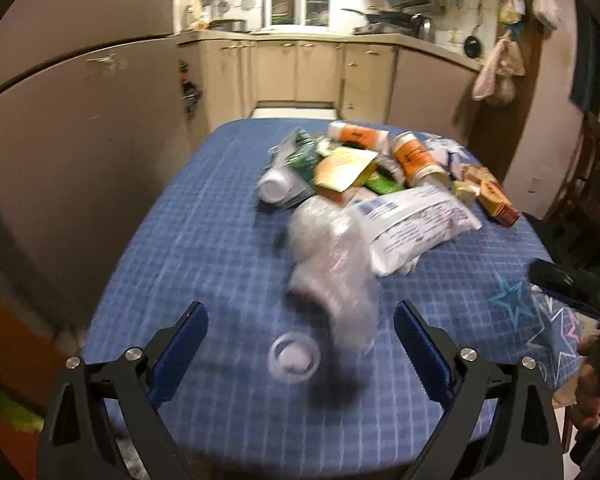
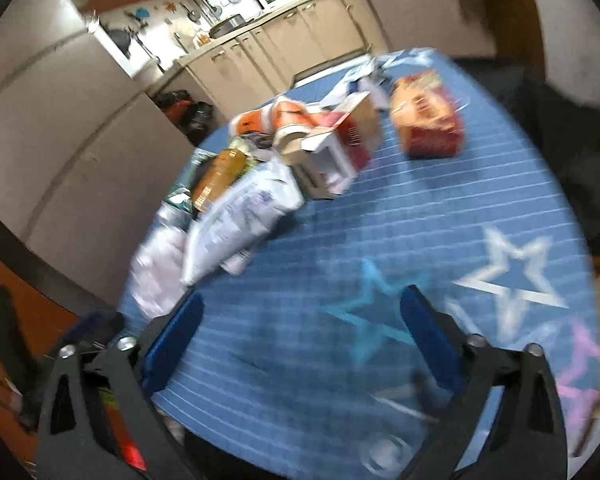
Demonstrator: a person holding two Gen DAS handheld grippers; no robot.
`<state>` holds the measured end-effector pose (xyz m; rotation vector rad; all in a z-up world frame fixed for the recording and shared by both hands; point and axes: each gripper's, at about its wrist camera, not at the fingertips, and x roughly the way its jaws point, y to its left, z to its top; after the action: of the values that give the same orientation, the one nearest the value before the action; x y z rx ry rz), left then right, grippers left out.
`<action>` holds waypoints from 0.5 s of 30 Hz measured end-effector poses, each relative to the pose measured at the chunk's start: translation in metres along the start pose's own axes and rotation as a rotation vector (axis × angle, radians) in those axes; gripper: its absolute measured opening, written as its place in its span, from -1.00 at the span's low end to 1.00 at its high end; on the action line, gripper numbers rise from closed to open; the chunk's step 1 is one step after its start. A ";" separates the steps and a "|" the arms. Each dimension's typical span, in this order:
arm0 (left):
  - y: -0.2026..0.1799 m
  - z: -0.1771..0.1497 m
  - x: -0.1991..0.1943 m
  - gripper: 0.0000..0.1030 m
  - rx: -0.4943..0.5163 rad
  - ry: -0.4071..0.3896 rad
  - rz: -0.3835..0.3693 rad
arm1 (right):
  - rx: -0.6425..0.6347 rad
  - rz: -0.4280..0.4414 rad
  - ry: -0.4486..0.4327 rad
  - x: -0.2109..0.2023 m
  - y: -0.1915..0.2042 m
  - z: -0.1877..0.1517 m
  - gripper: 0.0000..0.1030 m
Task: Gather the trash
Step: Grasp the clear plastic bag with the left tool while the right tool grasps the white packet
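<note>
A heap of trash lies on a table with a blue checked cloth (image 1: 204, 240): a clear crumpled plastic bottle (image 1: 332, 272) nearest me, a white printed bag (image 1: 412, 216), orange cups (image 1: 414, 158), a yellow box (image 1: 346, 172), a red-orange carton (image 1: 498, 200). My left gripper (image 1: 300, 328) is open above the cloth, with the bottle's near end between its fingertips. My right gripper (image 2: 300, 320) is open and empty over the cloth's star pattern; the white bag (image 2: 236, 216) and cartons (image 2: 340, 148) lie ahead to its left.
A blue star-patterned bag (image 1: 548, 332) is at the table's right edge by the other hand. Beige cabinets (image 1: 80, 140) stand close along the table's left side. Kitchen counters (image 1: 300, 68) are beyond the far end. A red snack bag (image 2: 428, 116) lies far right.
</note>
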<state>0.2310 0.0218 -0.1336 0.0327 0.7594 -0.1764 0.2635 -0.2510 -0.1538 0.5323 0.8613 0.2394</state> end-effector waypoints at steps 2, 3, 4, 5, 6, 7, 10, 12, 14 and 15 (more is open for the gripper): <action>-0.002 0.006 0.019 0.74 0.009 0.006 -0.039 | 0.043 0.087 0.027 0.018 -0.001 0.010 0.59; -0.002 0.008 0.025 0.73 0.014 0.004 -0.057 | 0.059 0.108 0.035 0.024 -0.001 0.014 0.50; -0.002 0.010 0.032 0.73 0.020 0.005 -0.069 | 0.082 0.135 0.040 0.031 -0.002 0.018 0.47; -0.003 0.011 0.039 0.73 0.026 0.009 -0.067 | 0.104 0.166 0.047 0.039 -0.003 0.023 0.47; -0.003 0.012 0.047 0.73 0.030 0.017 -0.070 | 0.121 0.178 0.051 0.043 -0.004 0.026 0.47; -0.002 0.013 0.053 0.73 0.030 0.022 -0.075 | 0.144 0.192 0.051 0.049 -0.006 0.030 0.47; 0.003 0.016 0.067 0.73 0.012 0.030 -0.093 | 0.180 0.224 0.044 0.059 -0.005 0.039 0.40; 0.006 0.018 0.073 0.71 0.002 0.035 -0.107 | 0.201 0.266 0.041 0.062 -0.002 0.046 0.33; 0.007 0.018 0.078 0.59 -0.001 0.046 -0.120 | 0.204 0.278 0.052 0.071 -0.003 0.049 0.19; 0.007 0.018 0.081 0.49 -0.006 0.052 -0.125 | 0.199 0.274 0.053 0.077 -0.004 0.049 0.07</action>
<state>0.3024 0.0154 -0.1765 -0.0155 0.8141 -0.2931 0.3501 -0.2400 -0.1799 0.8351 0.8673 0.4220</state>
